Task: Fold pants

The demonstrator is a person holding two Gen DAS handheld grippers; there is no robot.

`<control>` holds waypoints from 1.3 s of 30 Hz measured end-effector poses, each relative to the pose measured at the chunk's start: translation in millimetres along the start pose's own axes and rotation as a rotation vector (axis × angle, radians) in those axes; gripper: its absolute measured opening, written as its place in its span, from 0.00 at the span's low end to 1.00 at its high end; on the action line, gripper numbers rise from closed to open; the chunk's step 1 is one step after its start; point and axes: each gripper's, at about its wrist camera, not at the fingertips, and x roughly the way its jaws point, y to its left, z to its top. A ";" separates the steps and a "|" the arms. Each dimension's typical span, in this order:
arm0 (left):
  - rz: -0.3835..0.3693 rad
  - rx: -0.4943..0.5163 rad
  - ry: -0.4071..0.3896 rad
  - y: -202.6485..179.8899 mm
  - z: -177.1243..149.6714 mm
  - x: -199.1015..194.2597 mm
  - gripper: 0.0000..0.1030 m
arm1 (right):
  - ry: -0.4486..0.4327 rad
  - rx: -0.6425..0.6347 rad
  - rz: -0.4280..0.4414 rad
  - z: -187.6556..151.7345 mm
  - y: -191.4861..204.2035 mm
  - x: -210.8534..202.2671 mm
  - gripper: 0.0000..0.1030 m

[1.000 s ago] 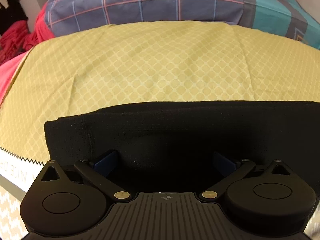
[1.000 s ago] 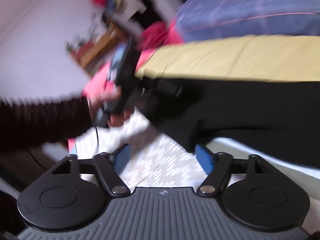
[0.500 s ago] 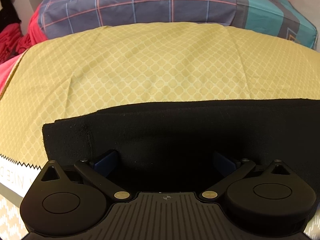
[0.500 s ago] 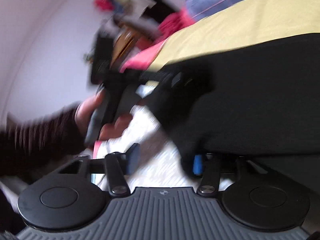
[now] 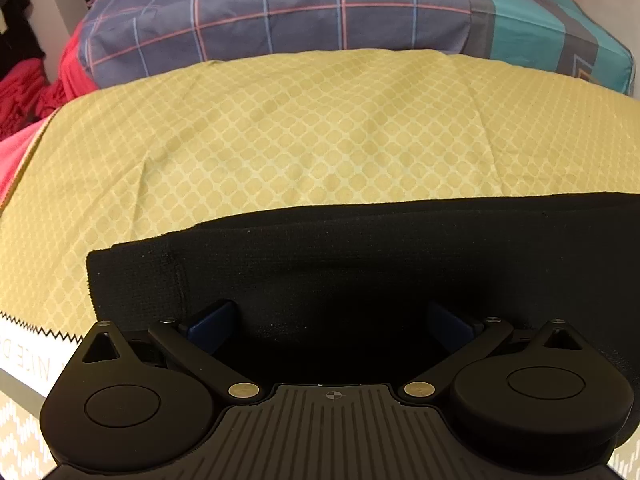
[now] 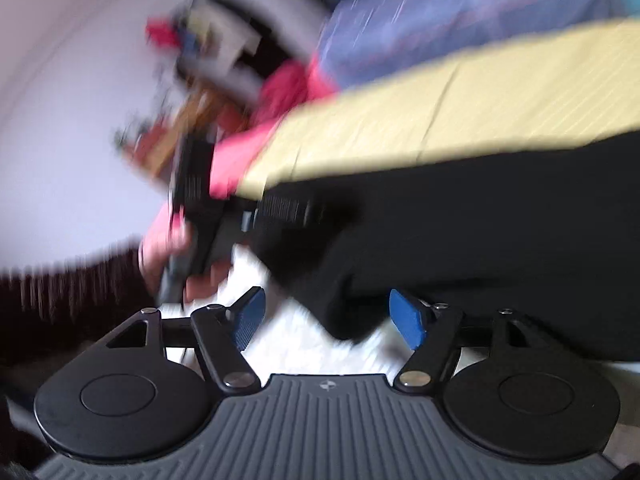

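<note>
The black pants lie flat on a yellow patterned bedsheet, their hemmed end at the left. My left gripper is open, its blue pads over the near edge of the pants. In the blurred right wrist view the pants hang over the bed's edge. My right gripper is open, with a hanging fold of the pants just above and between its blue pads. The left gripper held in a hand shows there too, at the pants' end.
A plaid blue and teal folded blanket lies at the back of the bed. Red and pink cloth is piled at the left. A white patterned floor mat is below the bed edge.
The left gripper has dropped slightly, so the bed sits lower in its view. The right gripper has swung about fast and its jaws stand wider than half a second ago.
</note>
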 end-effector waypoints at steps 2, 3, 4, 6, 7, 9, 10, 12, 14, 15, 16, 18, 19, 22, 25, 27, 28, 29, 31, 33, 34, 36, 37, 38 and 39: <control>0.002 0.000 -0.012 -0.4 -2.1 -0.6 1.00 | -0.128 0.069 -0.035 -2.3 -9.5 -4.7 0.77; 0.004 0.002 -0.014 -0.7 -2.7 -0.7 1.00 | -0.145 0.093 -0.073 -2.9 -17.2 -2.4 0.77; 0.004 0.003 -0.014 -0.7 -2.5 -0.6 1.00 | -0.141 0.109 -0.117 -2.2 -26.7 0.3 0.76; 0.002 0.004 -0.012 -0.3 -1.4 -0.1 1.00 | -0.151 0.144 -0.199 -0.1 -51.3 -7.1 0.52; 0.003 0.006 -0.010 -0.5 -1.1 0.1 1.00 | -0.189 0.170 -0.220 1.3 -65.2 -19.8 0.36; 0.003 0.007 -0.013 -0.5 -1.4 0.1 1.00 | -0.300 0.228 -0.289 3.5 -92.1 -54.0 0.32; 0.004 0.008 -0.016 -0.3 -1.9 0.0 1.00 | -0.357 0.254 -0.319 4.8 -104.7 -71.5 0.28; 0.006 0.008 -0.023 -0.6 -3.4 -0.3 1.00 | -0.449 0.295 -0.414 9.3 -129.1 -104.3 0.25; 0.010 0.008 -0.024 -1.4 -3.6 0.1 1.00 | -0.507 0.316 -0.488 16.6 -154.0 -134.5 0.08; 0.012 0.007 -0.023 -1.8 -3.3 0.4 1.00 | -0.534 0.336 -0.512 19.7 -165.8 -147.9 0.06; 0.014 0.006 -0.020 -2.1 -3.1 0.3 1.00 | -0.566 0.361 -0.542 23.5 -174.3 -160.2 0.02; 0.017 0.004 -0.014 -2.4 -1.7 0.8 1.00 | -0.640 0.399 -0.619 27.1 -176.8 -176.8 0.05; 0.018 0.003 -0.012 -2.5 -1.1 1.1 1.00 | -0.670 0.411 -0.667 27.2 -172.9 -182.8 0.29; 0.025 -0.001 -0.006 -3.0 -0.4 1.3 1.00 | -0.595 0.376 -0.549 25.5 -162.0 -176.7 0.64; 0.032 -0.002 0.001 -3.4 0.4 1.4 1.00 | -0.501 0.337 -0.468 22.1 -172.1 -179.9 0.61; 0.036 -0.004 0.006 -3.6 1.3 1.9 1.00 | -0.517 0.340 -0.502 22.5 -186.4 -195.7 0.44; 0.038 -0.004 0.009 -3.6 1.7 2.2 1.00 | -0.558 0.379 -0.533 20.7 -195.9 -208.4 0.31; 0.040 -0.004 0.010 -3.8 1.7 2.3 1.00 | -0.609 0.416 -0.561 17.9 -202.3 -220.2 0.18; 0.044 -0.006 0.014 -4.0 1.9 2.3 1.00 | -0.708 0.481 -0.651 15.6 -219.7 -252.9 0.11; 0.049 -0.006 0.021 -4.5 2.6 2.0 1.00 | -0.777 0.543 -0.698 14.9 -224.6 -279.6 0.12; 0.052 -0.006 0.027 -5.2 3.4 1.4 1.00 | -0.809 0.543 -0.747 14.5 -218.5 -290.3 0.32; 0.057 -0.008 0.039 -7.1 5.6 -1.0 1.00 | -0.842 0.514 -0.759 8.7 -201.8 -301.0 0.63; 0.055 -0.012 0.043 -8.1 6.3 -3.4 1.00 | -0.833 0.523 -0.747 1.3 -196.2 -300.0 0.67; 0.057 -0.016 0.044 -9.3 6.5 -6.5 1.00 | -0.812 0.545 -0.736 -5.9 -191.0 -299.1 0.67; 0.054 -0.018 0.043 -10.8 6.0 -9.6 1.00 | -0.781 0.570 -0.729 -11.8 -186.0 -298.5 0.67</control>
